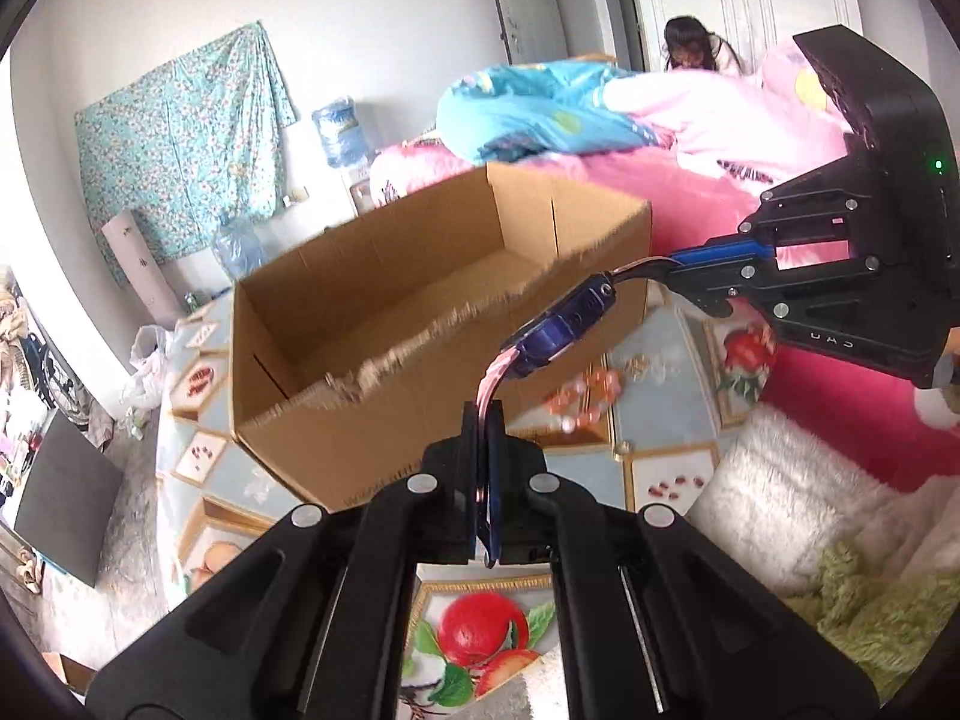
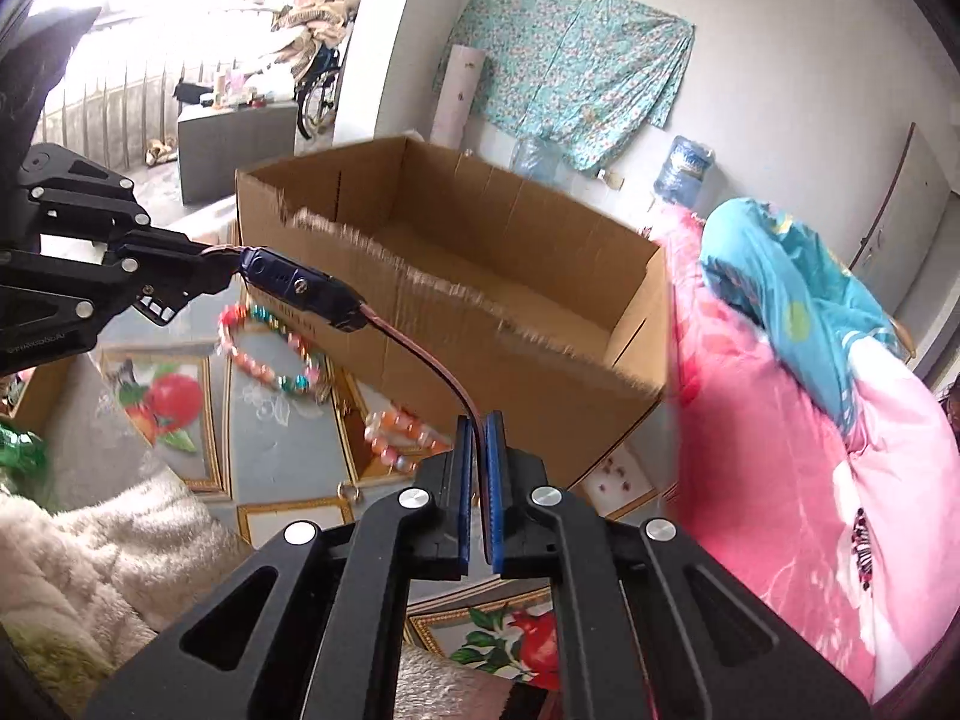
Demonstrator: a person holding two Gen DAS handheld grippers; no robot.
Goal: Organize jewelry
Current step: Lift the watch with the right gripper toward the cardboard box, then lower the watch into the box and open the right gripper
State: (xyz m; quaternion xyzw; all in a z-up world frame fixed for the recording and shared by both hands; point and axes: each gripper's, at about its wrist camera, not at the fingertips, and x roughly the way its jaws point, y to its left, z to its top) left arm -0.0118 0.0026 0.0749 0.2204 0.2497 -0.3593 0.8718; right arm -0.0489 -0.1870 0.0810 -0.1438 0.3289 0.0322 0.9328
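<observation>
A watch (image 1: 561, 330) with a dark blue case and a pink strap hangs stretched between both grippers, above the table and in front of an open cardboard box (image 1: 360, 420). My left gripper (image 1: 485, 420) is shut on one strap end. My right gripper (image 1: 666, 267) comes in from the right and is shut on the other end. In the right wrist view the watch (image 2: 300, 288) runs from my right gripper (image 2: 478, 426) to the left gripper (image 2: 222, 258). Under it lie a coloured bead bracelet (image 2: 255, 369) and an orange and white one (image 2: 396, 432).
The box (image 2: 510, 228) has nothing visible inside it and stands on a fruit-print tablecloth (image 2: 282, 456). A small ring (image 2: 349, 491) lies near the bracelets. A pink bed (image 2: 780, 480) is to the right, a fluffy white cushion (image 1: 774, 492) beside the table, and a person (image 1: 690, 48) far back.
</observation>
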